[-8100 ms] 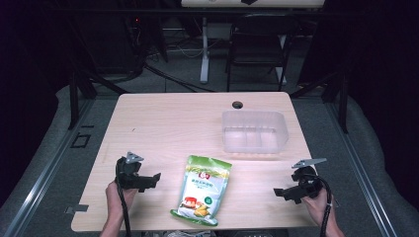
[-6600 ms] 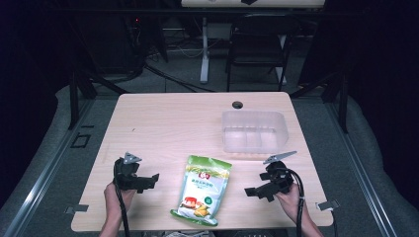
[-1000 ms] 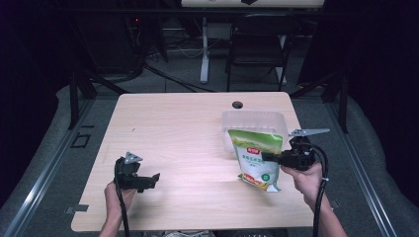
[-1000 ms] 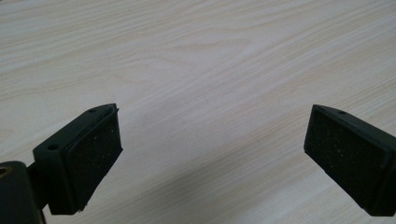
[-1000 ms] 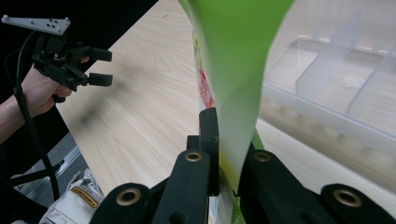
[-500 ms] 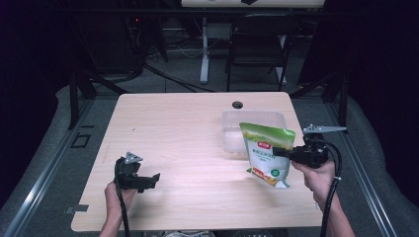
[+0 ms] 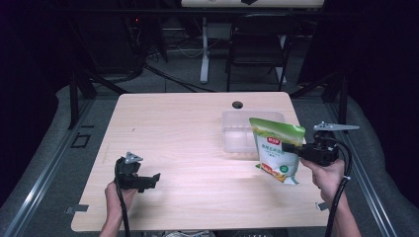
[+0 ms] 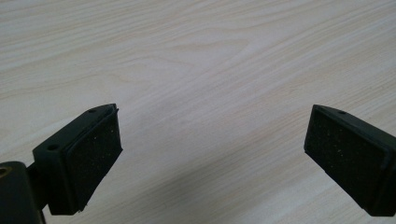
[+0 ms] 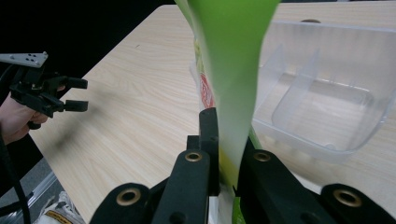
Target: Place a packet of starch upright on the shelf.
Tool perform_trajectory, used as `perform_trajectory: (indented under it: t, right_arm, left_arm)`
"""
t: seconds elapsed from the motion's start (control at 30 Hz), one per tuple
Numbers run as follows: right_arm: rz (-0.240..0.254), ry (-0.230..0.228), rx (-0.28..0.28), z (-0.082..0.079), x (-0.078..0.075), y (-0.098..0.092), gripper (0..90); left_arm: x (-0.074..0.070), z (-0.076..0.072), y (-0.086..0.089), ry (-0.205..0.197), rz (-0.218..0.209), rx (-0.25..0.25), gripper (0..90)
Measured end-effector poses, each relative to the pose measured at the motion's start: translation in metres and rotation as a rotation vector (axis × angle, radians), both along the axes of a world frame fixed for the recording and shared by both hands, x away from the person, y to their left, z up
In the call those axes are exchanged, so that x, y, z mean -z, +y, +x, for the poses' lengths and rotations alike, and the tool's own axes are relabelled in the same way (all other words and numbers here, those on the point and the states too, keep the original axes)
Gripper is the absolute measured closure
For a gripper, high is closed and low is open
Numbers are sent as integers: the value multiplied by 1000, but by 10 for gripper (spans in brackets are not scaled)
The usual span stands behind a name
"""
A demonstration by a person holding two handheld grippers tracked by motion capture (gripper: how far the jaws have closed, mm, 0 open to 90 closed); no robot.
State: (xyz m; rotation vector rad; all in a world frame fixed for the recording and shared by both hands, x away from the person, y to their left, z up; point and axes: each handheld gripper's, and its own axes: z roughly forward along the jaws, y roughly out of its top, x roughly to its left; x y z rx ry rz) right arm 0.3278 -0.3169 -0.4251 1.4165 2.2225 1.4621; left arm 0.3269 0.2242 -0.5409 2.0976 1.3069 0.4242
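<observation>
On the high view, the left gripper (image 7: 148, 180) sits at about 8 o'clock on the pale wooden surface (image 7: 188, 128), held low by the person's left hand (image 7: 117, 193). The left gripper view adds what the high view cannot resolve: its jaws stand wide apart with nothing between them, only bare wood grain beneath the two black pads (image 8: 95, 158).

Toward 3 o'clock, a clear plastic container (image 7: 237, 140) rests on the surface. The right gripper view shows a low divider inside the container (image 9: 327, 107), splitting it into compartments, a detail washed out from above.

Just right of the container and overlapping its near right corner in the high view, a green snack bag (image 7: 276, 148) hangs upright, lifted off the surface. The right gripper (image 7: 291, 148), held by the person's right hand (image 7: 328, 173), has its jaws clamped on the bag's right edge. In the right gripper view the bag (image 9: 229, 70) is seen edge-on, pinched between the jaws, with the left gripper (image 9: 79, 95) far off at 9 o'clock.

Counted: two grippers, one bag, one container, one small dark hole (image 7: 237, 104) at 12 o'clock, and one chair (image 7: 257, 54) beyond the surface.
</observation>
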Motion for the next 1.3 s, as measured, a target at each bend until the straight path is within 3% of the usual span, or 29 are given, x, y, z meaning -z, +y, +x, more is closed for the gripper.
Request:
perform_trajectory:
  t: [0.43,0.8,1.3]
  right_arm:
    - [23,-45,53,-5,-15,-14,900]
    - [10,-100,83,-7,-36,-18,900]
    - [41,-106,144,18,-46,-23,900]
  left_arm:
    - [0,0,-2,-2,0,0,37]
    - [-1,-1,-2,-5,1,3,37]
    - [0,0,-3,0,4,10,37]
